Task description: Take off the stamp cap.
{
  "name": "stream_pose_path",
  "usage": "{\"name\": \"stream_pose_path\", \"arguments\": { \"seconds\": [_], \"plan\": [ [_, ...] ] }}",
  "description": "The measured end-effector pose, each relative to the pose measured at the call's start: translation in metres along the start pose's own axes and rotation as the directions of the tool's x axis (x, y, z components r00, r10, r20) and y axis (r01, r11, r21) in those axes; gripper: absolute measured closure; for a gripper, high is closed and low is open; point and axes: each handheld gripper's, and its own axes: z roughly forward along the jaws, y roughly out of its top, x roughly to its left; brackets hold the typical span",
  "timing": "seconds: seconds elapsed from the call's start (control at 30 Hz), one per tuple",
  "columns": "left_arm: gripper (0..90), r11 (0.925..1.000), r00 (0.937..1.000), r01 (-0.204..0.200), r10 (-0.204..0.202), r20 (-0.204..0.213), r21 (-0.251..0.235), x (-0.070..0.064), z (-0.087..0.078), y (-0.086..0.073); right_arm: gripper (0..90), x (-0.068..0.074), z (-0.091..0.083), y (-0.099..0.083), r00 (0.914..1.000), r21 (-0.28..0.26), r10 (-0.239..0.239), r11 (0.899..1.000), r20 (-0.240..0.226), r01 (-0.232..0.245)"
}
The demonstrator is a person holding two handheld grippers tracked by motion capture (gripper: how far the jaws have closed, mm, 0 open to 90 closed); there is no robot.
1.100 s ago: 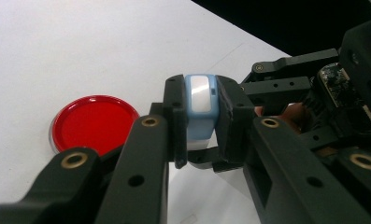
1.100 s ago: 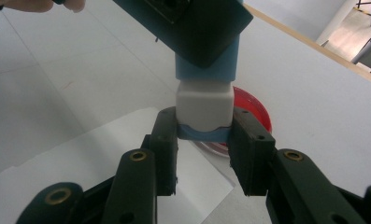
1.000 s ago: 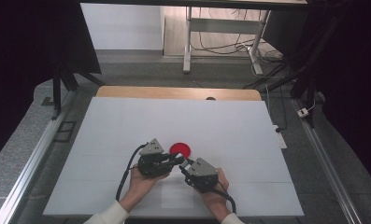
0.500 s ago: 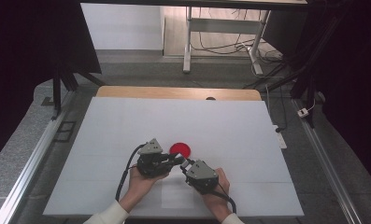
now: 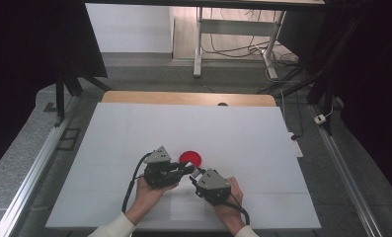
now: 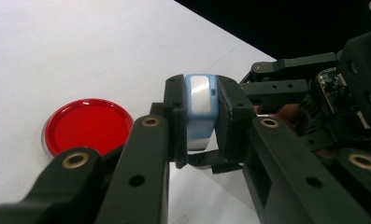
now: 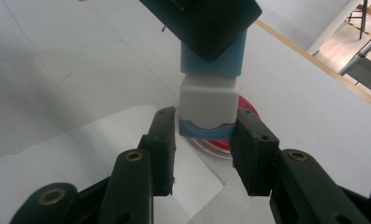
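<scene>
1. Holding a small blue and white block (image 6: pixel 200 109), the left tongs (image 6: pixel 199 116) pinch it tight from both sides, just above the bench (image 5: pixel 134 133).
2. Near the middle of the bench, the right tongs (image 7: pixel 205 140) come at the same block from the other end. Their jaws sit on both sides of the block's white part (image 7: pixel 206 105), close to it or just touching. I cannot tell if they squeeze it yet.
3. A red lid (image 5: pixel 190 158) lies flat on the bench, just past the block on the far side.
4. A sheet of paper (image 7: pixel 80 154) lies under the tongs.
5. I think the block is picked up already. What looks left is to pull the white part off the blue part, or to pass the block to the right tongs.
</scene>
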Motion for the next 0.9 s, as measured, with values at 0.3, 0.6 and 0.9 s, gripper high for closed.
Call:
{"name": "stream_pose_path", "arguments": {
  "seconds": [0.3,0.6,0.9],
  "plan": [
    [75.6,1.0000,0.9999,-0.006,0.006,-0.010,-0.001,-0.0009,0.0000,-0.0005,64.5,0.0022,0.0000,0.0013,0.9994,0.017,-0.030,0.999,0.017,0.030],
    [75.7,0.9997,0.9999,-0.009,0.009,-0.006,-0.022,-0.0019,-0.0019,-0.0003,65.3,0.0026,-0.0029,0.0005,0.9989,-0.009,-0.031,0.999,0.035,0.032],
    [75.7,0.9997,1.0000,0.002,-0.002,0.000,-0.026,-0.0008,-0.0015,-0.0022,65.3,0.0015,-0.0026,0.0003,0.9993,-0.004,-0.032,0.999,0.020,0.032]
  ]
}}
